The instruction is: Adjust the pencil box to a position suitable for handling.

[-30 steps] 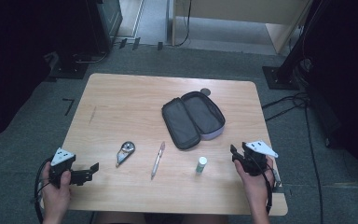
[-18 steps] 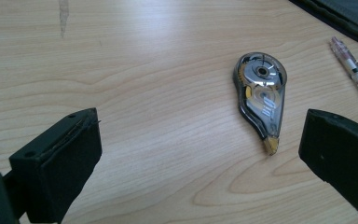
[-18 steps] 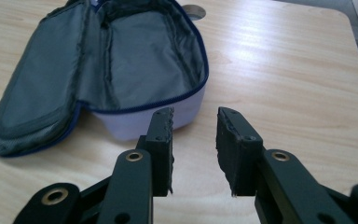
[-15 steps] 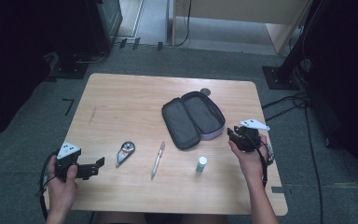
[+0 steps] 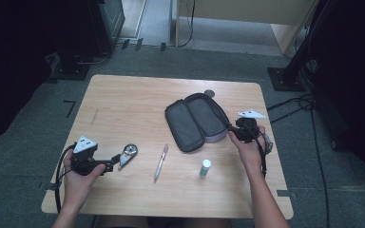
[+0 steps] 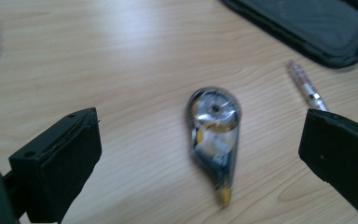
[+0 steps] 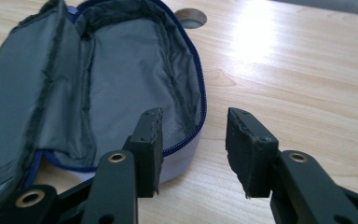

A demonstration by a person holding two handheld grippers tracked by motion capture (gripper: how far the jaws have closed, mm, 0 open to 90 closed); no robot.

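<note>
A grey pencil case point(image 5: 195, 121) with a blue zip lies open at the middle of the table point(image 5: 123, 102). My right gripper point(image 5: 233, 131) sits at the case's right end. In the right gripper view the case point(image 7: 121, 79) lies just beyond my right gripper point(image 7: 193, 142). Its jaws have just been opening, stand partly open and hold nothing. A clear teardrop correction tape point(image 5: 128, 154) lies front left. My left gripper point(image 5: 111, 165) points at it. Seen from the left gripper point(image 6: 205, 149), the tape point(image 6: 214, 140) lies between wide open jaws, untouched.
A pen point(image 5: 160, 161) lies right of the tape, also visible as the pen point(image 6: 305, 86). A small white tube with a green cap point(image 5: 205, 166) stands near the front. A round hole point(image 5: 209, 93) is behind the case. Dark stands and cables surround the table.
My right gripper has moved away from the front edge up to the case's right end. My left gripper has moved right, closer to the correction tape.
</note>
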